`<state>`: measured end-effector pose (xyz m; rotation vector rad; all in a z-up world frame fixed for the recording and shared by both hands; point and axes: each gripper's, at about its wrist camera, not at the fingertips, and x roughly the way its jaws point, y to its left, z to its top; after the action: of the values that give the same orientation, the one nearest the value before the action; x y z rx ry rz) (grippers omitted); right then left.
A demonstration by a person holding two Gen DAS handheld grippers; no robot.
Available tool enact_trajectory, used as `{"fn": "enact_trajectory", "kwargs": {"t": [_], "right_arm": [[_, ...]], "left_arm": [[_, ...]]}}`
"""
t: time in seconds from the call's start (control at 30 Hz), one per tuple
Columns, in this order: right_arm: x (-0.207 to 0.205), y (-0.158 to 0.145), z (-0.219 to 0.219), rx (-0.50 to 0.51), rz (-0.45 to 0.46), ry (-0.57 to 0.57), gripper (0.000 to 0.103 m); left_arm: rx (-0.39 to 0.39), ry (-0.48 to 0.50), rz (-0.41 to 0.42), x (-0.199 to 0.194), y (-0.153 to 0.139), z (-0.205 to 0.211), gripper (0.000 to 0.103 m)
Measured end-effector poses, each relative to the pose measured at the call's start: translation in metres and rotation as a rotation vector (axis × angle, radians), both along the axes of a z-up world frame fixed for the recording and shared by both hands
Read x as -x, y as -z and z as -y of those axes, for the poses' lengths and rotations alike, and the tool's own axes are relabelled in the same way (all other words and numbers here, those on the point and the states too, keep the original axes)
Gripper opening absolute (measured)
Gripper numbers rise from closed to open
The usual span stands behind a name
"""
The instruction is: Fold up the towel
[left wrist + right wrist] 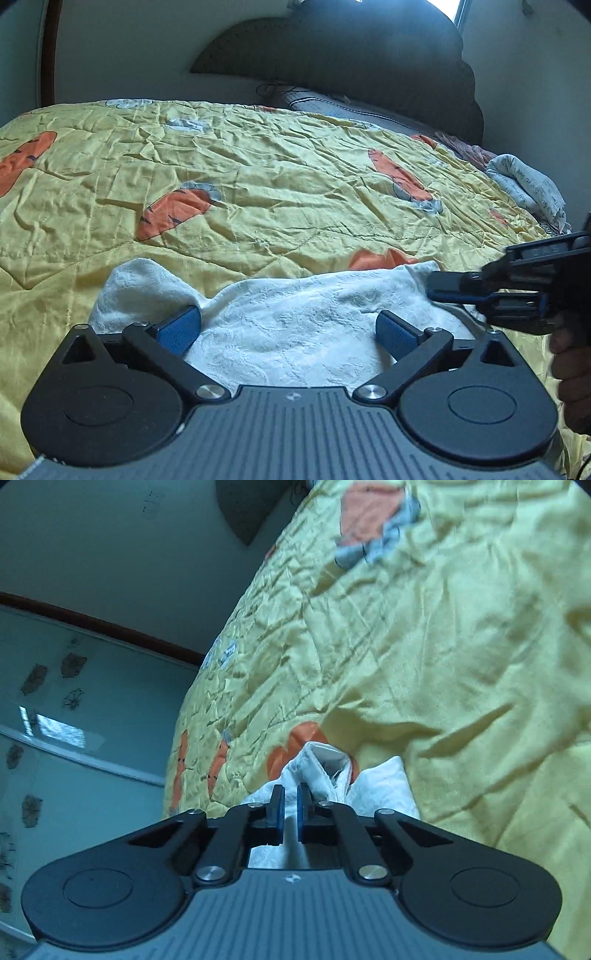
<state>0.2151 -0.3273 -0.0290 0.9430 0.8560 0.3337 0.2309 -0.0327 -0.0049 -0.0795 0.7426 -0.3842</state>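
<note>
A white towel (288, 325) lies crumpled on the yellow carrot-print quilt (258, 177), close to its near edge. My left gripper (288, 332) is open wide over the towel, its blue pads (179, 328) resting on either side of the middle part. The towel's left end bulges up beyond the left pad. My right gripper (434, 286) reaches in from the right, held by a hand (570, 354), and is shut on the towel's right edge. In the right wrist view, the right gripper (290, 797) shows only a thin gap between its pads, and a folded towel (325, 768) corner rises just past them.
The quilt (443, 646) covers the whole bed. A dark grey headboard (332, 59) and pillow (351, 107) stand at the far end. A rolled pale cloth (524, 181) lies at the bed's right edge. A glass wardrobe door (74, 720) is beyond the bed's left side.
</note>
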Motion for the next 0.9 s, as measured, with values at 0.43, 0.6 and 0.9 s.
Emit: {"fn": "enact_trajectory", "kwargs": {"t": [0.43,0.6,0.9], "right_arm": [[0.059,0.027,-0.013,-0.094,0.019,-0.06,0.004],[0.068,-0.017,-0.017,0.116,0.046,-0.105,0.01],[0.076,-0.013,0.048,0.219,-0.011,-0.051,0.051]], "left_arm": [[0.03,-0.004,0.023,0.003,0.001,-0.005,0.102],[0.065,-0.099,0.053,0.033,-0.023,-0.026,0.092],[0.352,-0.227,-0.136,0.08,0.001,-0.131,0.095]]}}
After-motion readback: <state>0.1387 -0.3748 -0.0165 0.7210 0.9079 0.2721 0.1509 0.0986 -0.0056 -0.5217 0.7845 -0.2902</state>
